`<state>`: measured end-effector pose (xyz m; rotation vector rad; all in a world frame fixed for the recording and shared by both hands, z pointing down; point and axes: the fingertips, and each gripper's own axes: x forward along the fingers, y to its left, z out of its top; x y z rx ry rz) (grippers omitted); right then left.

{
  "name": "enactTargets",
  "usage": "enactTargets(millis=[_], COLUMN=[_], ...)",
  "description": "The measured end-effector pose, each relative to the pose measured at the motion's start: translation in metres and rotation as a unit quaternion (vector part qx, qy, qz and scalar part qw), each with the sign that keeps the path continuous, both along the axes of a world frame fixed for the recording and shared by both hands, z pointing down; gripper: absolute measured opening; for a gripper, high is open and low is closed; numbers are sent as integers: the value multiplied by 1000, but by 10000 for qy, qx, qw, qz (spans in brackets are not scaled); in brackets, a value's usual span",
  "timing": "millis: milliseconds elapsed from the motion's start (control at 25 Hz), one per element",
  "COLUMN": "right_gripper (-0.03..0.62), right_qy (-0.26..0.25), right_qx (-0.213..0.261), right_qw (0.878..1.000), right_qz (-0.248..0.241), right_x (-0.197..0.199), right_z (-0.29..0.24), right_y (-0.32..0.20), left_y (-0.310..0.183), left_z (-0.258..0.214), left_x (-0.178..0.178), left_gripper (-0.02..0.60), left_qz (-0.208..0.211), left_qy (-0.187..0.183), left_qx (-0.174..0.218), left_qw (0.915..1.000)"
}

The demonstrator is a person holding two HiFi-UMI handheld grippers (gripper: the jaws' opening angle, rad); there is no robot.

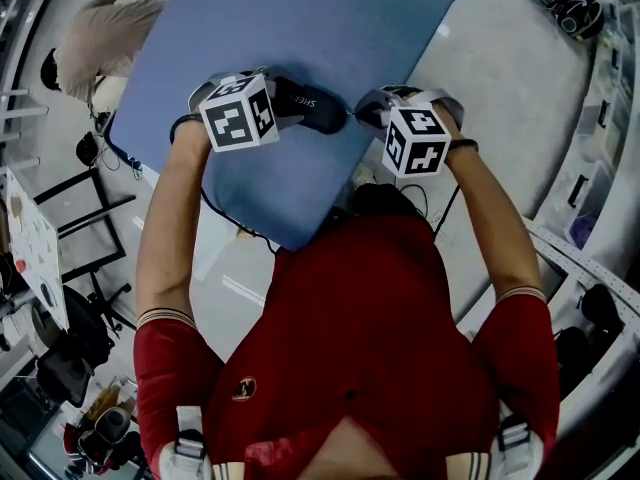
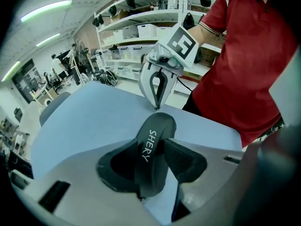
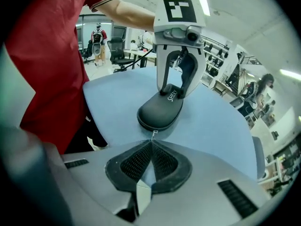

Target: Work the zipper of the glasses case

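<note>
The blue bench [image 1: 300, 28] lies open beyond the glasses case [image 1: 312, 108] and to both sides. The near side is blocked: the left gripper [image 2: 151, 161] clamps the case, the right gripper [image 3: 151, 149] pinches its zipper pull [image 3: 153, 133], and the person's torso [image 1: 370, 308] stands close at the bench edge.

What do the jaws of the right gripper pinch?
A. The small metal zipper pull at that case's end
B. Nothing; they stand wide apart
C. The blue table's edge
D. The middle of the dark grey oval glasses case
A: the right gripper has its jaws together on the small metal zipper pull at the near end of the dark grey oval glasses case, whose body the left gripper clamps.
</note>
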<state>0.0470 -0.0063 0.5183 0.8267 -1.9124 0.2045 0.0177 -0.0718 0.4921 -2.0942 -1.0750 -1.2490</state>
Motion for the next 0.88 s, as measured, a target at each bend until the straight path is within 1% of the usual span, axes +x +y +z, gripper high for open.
enactTargets(millis=[160,320,560,880], right_gripper=[-2,0,0,8], right_qy=[-211,-392,-610,-995], right_qx=[78,160,220,277], right_qw=[9982,9924,9802,9597], right_qz=[549,1152,1870,2614], right_x=[-13,-27,-49,-71], right_z=[0,-1,2,3], right_y=[9,13,12,-5], left_y=[-1,-1,3,-1], left_z=[-1,-2,-2,-8], left_x=[1,0,1,-2], left_gripper=[156,156,156,156], left_qz=[-17,-9,21,-143], left_qy=[48,115,354,543], left_qx=[-86,-152,-301,-381], left_qw=[9999,9998,9989,9977])
